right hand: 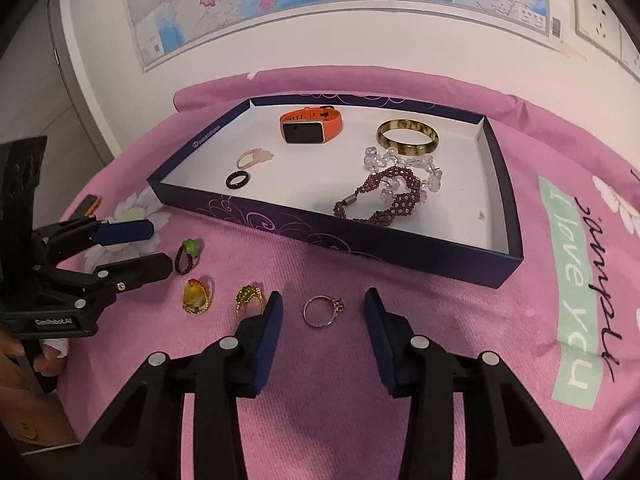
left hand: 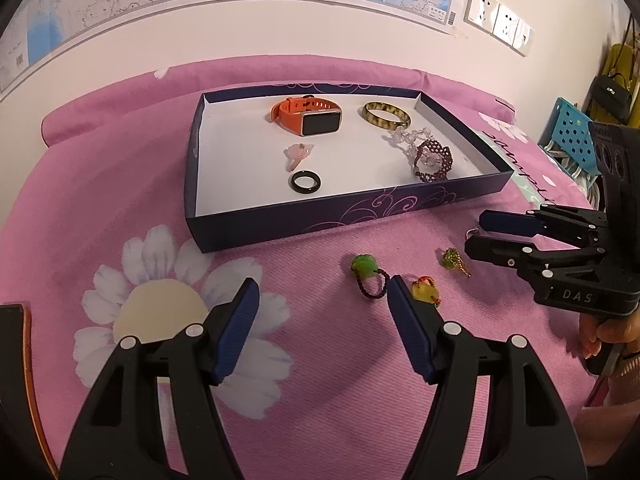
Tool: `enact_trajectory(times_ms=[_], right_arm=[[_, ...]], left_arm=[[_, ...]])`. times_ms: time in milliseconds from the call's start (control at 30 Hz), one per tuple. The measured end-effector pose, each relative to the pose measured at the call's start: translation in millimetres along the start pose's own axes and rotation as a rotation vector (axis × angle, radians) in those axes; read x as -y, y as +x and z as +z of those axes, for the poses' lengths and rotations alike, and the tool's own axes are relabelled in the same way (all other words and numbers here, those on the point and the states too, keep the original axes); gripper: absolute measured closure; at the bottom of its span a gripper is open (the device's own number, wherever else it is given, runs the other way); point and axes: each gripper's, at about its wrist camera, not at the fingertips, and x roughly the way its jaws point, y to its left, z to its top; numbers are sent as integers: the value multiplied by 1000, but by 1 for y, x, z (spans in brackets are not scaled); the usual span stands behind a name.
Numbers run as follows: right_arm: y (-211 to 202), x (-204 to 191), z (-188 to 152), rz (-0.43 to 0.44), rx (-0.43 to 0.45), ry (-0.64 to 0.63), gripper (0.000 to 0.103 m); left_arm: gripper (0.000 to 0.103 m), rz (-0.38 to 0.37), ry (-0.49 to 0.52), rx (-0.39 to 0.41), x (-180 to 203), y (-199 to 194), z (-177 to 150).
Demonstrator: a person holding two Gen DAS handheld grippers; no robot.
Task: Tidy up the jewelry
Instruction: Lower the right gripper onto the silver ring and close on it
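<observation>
Right tongs apart, straddling silver ring on bedspread, pads not touching. Left tongs wide, empty, near green ring. Box holds watch, bangle.

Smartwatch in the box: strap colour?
Orange strap on the smartwatch, dark screen; clearest in the right wrist view.

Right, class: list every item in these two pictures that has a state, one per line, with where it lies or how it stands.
Dark blue cardboard box: open, lidless.
Orange smartwatch: in box, screen dark.
Mottled yellow bangle: in box, flat.
Black ring: in box.
Silver ring: on pink cloth, between right tongs, untouched.
Green-stone bead ring: on cloth, outside box.
Left tongs: open, empty.
Right tongs: open, empty.
</observation>
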Motion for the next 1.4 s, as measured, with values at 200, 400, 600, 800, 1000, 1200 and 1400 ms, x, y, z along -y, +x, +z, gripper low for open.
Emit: enact_trajectory(times_ms=[200,400,600,800,1000,1200,1400], right_arm=[[1,-5,-1,-35,-5,-30,70],[2,-8,-1,-44,-6,-49,76],[1,-11,-2,-40,-5,-57,83],[-2,-9,-3,-27,-4,-41,84],[-6,0,-6,12,3,-1,84],[-8,5,-8,30,11,22,84],[-10,7,-8,37,19,29,84]], left_arm=[[37,-3,-1,0,0,0,0],[37,-3,5,-3,1,2,0],[37,-4,7,-2,3,1,0],[37,-10,19,2,6,1,-1],[42,-26,40,6,9,0,-3],[52,-36,61,-8,13,2,-4],[60,-43,61,-12,14,3,-4]])
